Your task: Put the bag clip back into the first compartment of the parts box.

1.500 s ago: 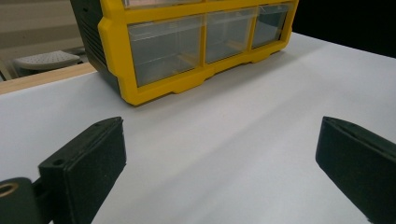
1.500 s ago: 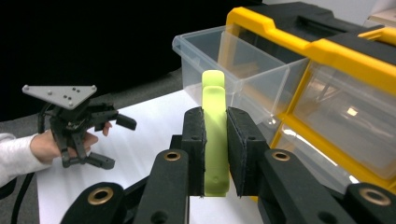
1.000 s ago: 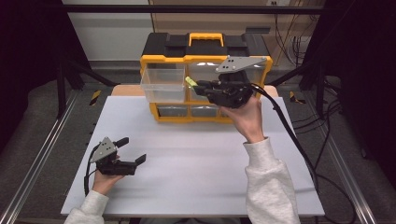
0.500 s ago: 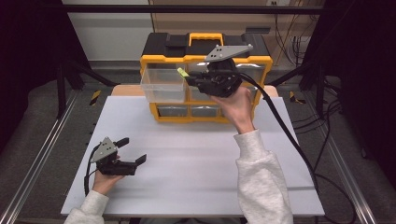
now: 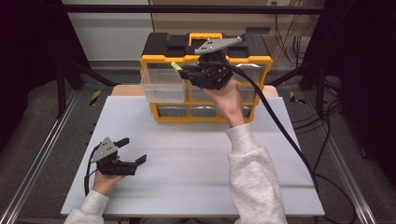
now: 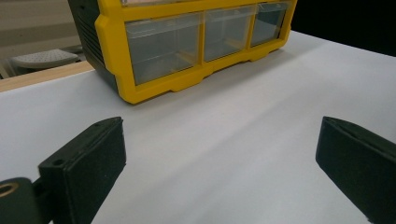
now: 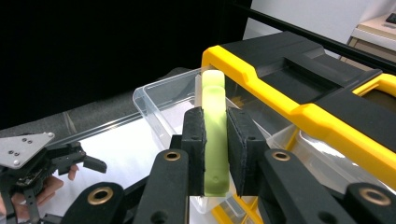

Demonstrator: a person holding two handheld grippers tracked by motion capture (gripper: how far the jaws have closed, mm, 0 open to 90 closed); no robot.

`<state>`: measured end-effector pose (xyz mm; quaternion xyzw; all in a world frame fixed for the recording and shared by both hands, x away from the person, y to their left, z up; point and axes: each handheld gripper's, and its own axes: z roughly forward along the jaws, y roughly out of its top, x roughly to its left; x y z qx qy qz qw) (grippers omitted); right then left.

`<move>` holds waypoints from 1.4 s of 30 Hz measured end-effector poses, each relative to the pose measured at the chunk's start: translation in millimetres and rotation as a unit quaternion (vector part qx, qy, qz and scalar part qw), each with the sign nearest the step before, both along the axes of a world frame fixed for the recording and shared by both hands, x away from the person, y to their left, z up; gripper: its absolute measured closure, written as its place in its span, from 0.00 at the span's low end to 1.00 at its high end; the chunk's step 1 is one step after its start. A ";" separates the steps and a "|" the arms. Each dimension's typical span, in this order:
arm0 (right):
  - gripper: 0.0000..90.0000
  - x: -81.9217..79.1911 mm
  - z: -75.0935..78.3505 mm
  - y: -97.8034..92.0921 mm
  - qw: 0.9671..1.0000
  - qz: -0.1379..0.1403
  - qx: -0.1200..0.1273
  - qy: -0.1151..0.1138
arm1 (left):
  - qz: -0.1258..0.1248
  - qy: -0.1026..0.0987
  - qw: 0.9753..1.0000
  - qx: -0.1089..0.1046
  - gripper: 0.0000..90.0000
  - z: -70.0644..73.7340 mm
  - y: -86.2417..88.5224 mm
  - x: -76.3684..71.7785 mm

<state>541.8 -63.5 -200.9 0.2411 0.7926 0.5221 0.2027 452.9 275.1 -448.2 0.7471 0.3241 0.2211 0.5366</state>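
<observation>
A yellow and black drawer cabinet point(image 5: 254, 60) point(image 6: 112, 42) point(image 7: 299, 112) stands at the back of the white table. Its upper left clear drawer point(image 5: 161, 86) point(image 7: 159, 107) is pulled out. My right gripper point(image 5: 184, 71) point(image 7: 215, 154) hovers just above that drawer, shut on a light green clip-like piece point(image 5: 176, 66) point(image 7: 215, 121) whose tip pokes over the drawer. My left gripper point(image 5: 133, 150) point(image 6: 219, 163) rests open near the table's front left corner, with nothing between its jaws.
The white table top point(image 5: 187, 158) lies between the cabinet and the front edge. Metal frame rails point(image 5: 42, 154) run along both sides. A thick black cable point(image 5: 280, 126) trails from the right gripper across the table's right side.
The right gripper has lifted and moved left with the green piece, from in front of the cabinet's middle to above the open drawer. The left gripper stayed put.
</observation>
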 end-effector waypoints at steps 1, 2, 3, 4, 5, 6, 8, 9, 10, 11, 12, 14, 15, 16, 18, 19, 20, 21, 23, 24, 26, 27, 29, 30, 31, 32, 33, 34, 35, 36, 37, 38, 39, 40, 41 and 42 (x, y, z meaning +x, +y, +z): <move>0.87 0.9 -0.2 1.2 1.000 0.001 0.000 -0.001 | 0.000 0.000 1.000 0.000 0.02 0.0 0.1 0.0; 0.87 1.9 -0.5 2.5 1.000 0.001 0.001 -0.001 | 0.000 0.000 1.000 0.000 0.02 0.0 0.3 0.0; 0.87 3.1 -0.8 3.6 1.000 0.001 0.002 -0.001 | 0.000 0.001 1.000 -0.001 0.02 0.0 0.5 0.1; 0.87 4.4 -1.1 5.0 1.000 0.001 0.002 -0.001 | 0.000 0.001 1.000 -0.001 0.02 -0.1 0.6 0.2; 0.87 5.5 -1.4 6.5 1.000 0.001 0.000 -0.001 | 0.001 0.001 1.000 -0.001 0.02 -0.2 0.7 0.2; 0.87 6.7 -1.8 7.9 1.000 0.000 -0.002 -0.001 | 0.000 0.002 1.000 -0.001 0.02 -0.2 0.7 0.2; 0.87 9.1 -2.6 10.5 1.000 -0.001 -0.002 0.000 | 0.000 0.002 1.000 -0.001 0.02 -0.3 0.5 0.2; 0.87 10.3 -3.1 11.7 1.000 -0.002 -0.001 0.001 | 0.000 0.002 1.000 0.000 0.02 -0.2 0.4 0.2; 0.87 11.4 -3.5 12.8 1.000 -0.003 0.000 0.001 | -0.001 0.001 1.000 0.000 0.02 -0.3 0.3 0.1; 0.87 12.6 -4.1 14.0 1.000 -0.003 0.000 0.002 | 0.000 0.001 1.000 0.000 0.02 -0.2 0.3 0.1; 0.87 13.6 -4.6 15.2 1.000 -0.003 -0.003 0.002 | -0.001 0.002 1.000 0.000 0.02 -0.2 0.2 0.1; 0.87 15.0 -5.6 17.4 1.000 -0.001 -0.002 0.004 | 0.000 0.002 1.000 0.000 0.02 -0.3 0.2 0.1; 0.87 15.6 -6.0 18.6 1.000 -0.001 -0.002 0.003 | -0.001 0.002 1.000 0.000 0.02 -0.3 0.2 0.2; 0.87 16.3 -6.6 20.0 1.000 -0.003 -0.003 0.003 | 0.000 0.002 1.000 0.000 0.02 -0.4 0.2 0.2; 0.87 18.1 -7.4 21.9 1.000 -0.002 -0.003 0.005 | -0.001 0.002 1.000 0.000 0.02 -0.4 0.0 0.2; 0.87 18.8 -7.8 22.8 1.000 -0.002 -0.002 0.005 | -0.001 0.002 1.000 0.000 0.02 -0.4 -0.1 0.2; 0.87 19.1 -8.3 23.8 1.000 -0.001 -0.001 0.005 | -0.001 0.002 1.000 0.000 0.02 -0.4 -0.1 0.2; 0.87 19.4 -8.9 24.7 1.000 0.000 -0.001 0.006 | -0.001 0.002 1.000 0.000 0.02 -0.5 -0.1 0.3; 0.87 20.9 -10.7 26.3 1.000 -0.002 -0.002 0.006 | -0.001 0.003 1.000 0.002 0.02 -0.7 -0.2 0.5; 0.87 21.9 -11.6 26.8 1.000 -0.003 -0.003 0.008 | -0.001 0.003 1.000 0.002 0.02 -0.6 -0.3 0.4; 0.87 23.6 -13.5 28.1 1.000 -0.005 -0.006 0.009 | -0.001 0.002 1.000 0.001 0.02 -0.5 -0.3 0.2; 0.87 24.2 -14.4 28.9 1.000 -0.006 -0.006 0.010 | -0.001 0.002 1.000 0.000 0.02 -0.5 -0.2 0.3; 0.87 25.3 -16.0 30.0 1.000 -0.006 -0.008 0.012 | -0.001 0.003 1.000 0.000 0.02 -0.5 0.2 0.3; 0.87 25.8 -16.9 30.6 1.000 -0.007 -0.009 0.011 | -0.001 0.002 1.000 0.000 0.02 -0.4 0.1 0.2; 0.87 26.3 -17.5 30.9 1.000 -0.007 -0.011 0.013 | -0.001 0.002 1.000 0.000 0.02 -0.3 0.1 0.1; 0.87 26.8 -18.4 31.6 1.000 -0.009 -0.011 0.013 | -0.001 0.001 1.000 0.000 0.02 -0.2 0.0 0.0; 0.87 27.3 -19.2 32.1 1.000 -0.009 -0.013 0.014 | -0.001 0.002 1.000 0.000 0.02 -0.3 -0.1 0.0; 0.87 27.7 -20.0 32.8 1.000 -0.010 -0.015 0.014 | -0.001 0.002 1.000 0.000 0.02 -0.4 -0.1 0.1; 0.87 28.0 -20.7 33.4 1.000 -0.011 -0.017 0.014 | -0.001 0.002 1.000 0.001 0.02 -0.5 -0.2 0.2; 0.87 28.5 -21.5 33.9 1.000 -0.010 -0.018 0.015 | -0.001 0.002 1.000 0.001 0.02 -0.5 -0.3 0.2; 0.87 28.8 -22.3 34.5 1.000 -0.011 -0.020 0.014 | -0.001 0.002 1.000 0.001 0.02 -0.5 -0.3 0.2; 0.87 28.9 -23.1 35.0 1.000 -0.011 -0.022 0.016 | -0.002 0.003 1.000 0.000 0.02 -0.5 -0.2 0.3; 0.87 29.3 -24.0 35.6 1.000 -0.013 -0.024 0.016 | -0.001 0.003 1.000 0.000 0.02 -0.4 -0.1 0.3; 0.87 29.8 -25.0 36.2 0.999 -0.014 -0.026 0.017 | -0.001 0.003 1.000 -0.001 0.02 -0.5 0.0 0.3; 0.87 30.2 -25.8 36.9 0.999 -0.015 -0.029 0.020 | -0.001 0.003 1.000 0.000 0.02 -0.4 0.0 0.2; 0.87 30.7 -26.7 37.4 0.999 -0.016 -0.031 0.021 | -0.001 0.002 1.000 0.000 0.02 -0.4 0.0 0.1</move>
